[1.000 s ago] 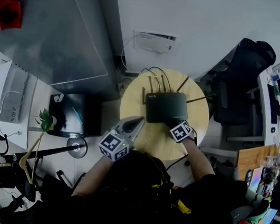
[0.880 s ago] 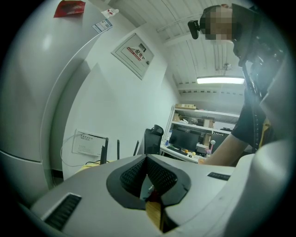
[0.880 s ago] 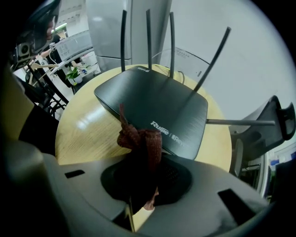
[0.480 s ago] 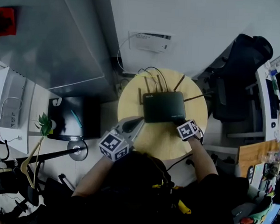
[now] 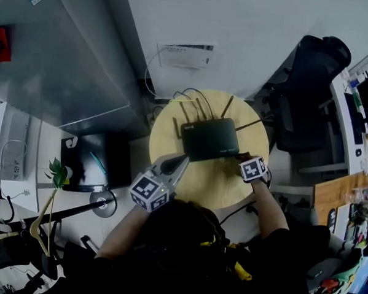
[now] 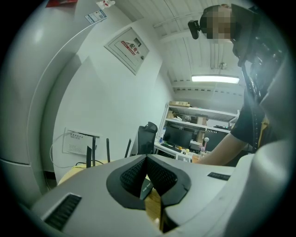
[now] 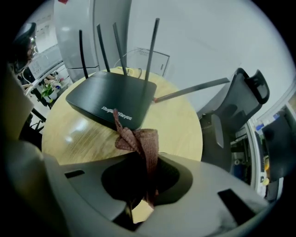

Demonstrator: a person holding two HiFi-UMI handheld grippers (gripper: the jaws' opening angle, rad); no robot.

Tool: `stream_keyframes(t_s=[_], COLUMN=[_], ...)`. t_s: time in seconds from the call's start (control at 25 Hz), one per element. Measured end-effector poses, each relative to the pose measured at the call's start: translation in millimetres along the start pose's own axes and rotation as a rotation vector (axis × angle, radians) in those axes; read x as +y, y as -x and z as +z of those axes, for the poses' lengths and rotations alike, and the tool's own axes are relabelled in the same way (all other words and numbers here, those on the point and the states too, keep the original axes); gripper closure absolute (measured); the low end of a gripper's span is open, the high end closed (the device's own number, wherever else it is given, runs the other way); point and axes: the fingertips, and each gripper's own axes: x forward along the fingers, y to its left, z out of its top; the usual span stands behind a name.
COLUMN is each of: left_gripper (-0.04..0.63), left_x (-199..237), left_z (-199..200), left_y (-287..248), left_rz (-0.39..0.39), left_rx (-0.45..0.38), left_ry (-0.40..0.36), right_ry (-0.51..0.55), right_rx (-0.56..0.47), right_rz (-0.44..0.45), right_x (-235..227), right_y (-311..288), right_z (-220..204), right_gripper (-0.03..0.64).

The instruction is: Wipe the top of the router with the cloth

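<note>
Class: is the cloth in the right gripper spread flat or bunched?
Bunched. The cloth sticks out in crumpled folds, pinched by the shut fingers of the right gripper, near the router front edge.

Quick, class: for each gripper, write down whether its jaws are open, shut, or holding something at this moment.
The left gripper: shut, nothing between the jaws.
The right gripper: shut on the cloth.

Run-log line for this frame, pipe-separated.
right gripper: shut on cloth | cloth: at router front edge | left gripper: shut, empty, over table near edge
</note>
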Motion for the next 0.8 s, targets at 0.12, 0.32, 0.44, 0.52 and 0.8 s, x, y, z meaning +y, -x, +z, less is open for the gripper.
stream_keyframes(t_s=[0.12, 0.32, 0.44, 0.52, 0.8], left_gripper=[0.603, 0.603, 0.603, 0.603, 0.603], left_x=[-2, -5, -1, 3, 34], left_z=[-1, -1, 0, 1, 11], left_y=[-2, -5, 1, 7, 58], left_rz=[-0.010, -0.007, 0.035, 0.074, 0.276], left_rx=[0.004, -0.001, -0.015, -0.026, -0.074], left_ry=[0.000, 0.002, 0.005, 0.007, 0.017], right_ry=[-0.059, -0.181, -0.303, -0.358, -0.524], right_rx=[-0.040, -0.109, -0.205, -0.325, -0.653], right_rz=[-0.022, -0.041, -0.007, 0.015, 0.102], right_x=[-12, -28, -28, -26, -38], right_y=[7, 23, 32, 46, 91], right_z=[0, -3, -10, -2, 32], right_gripper=[0.555, 0.555, 0.555, 0.555, 0.555])
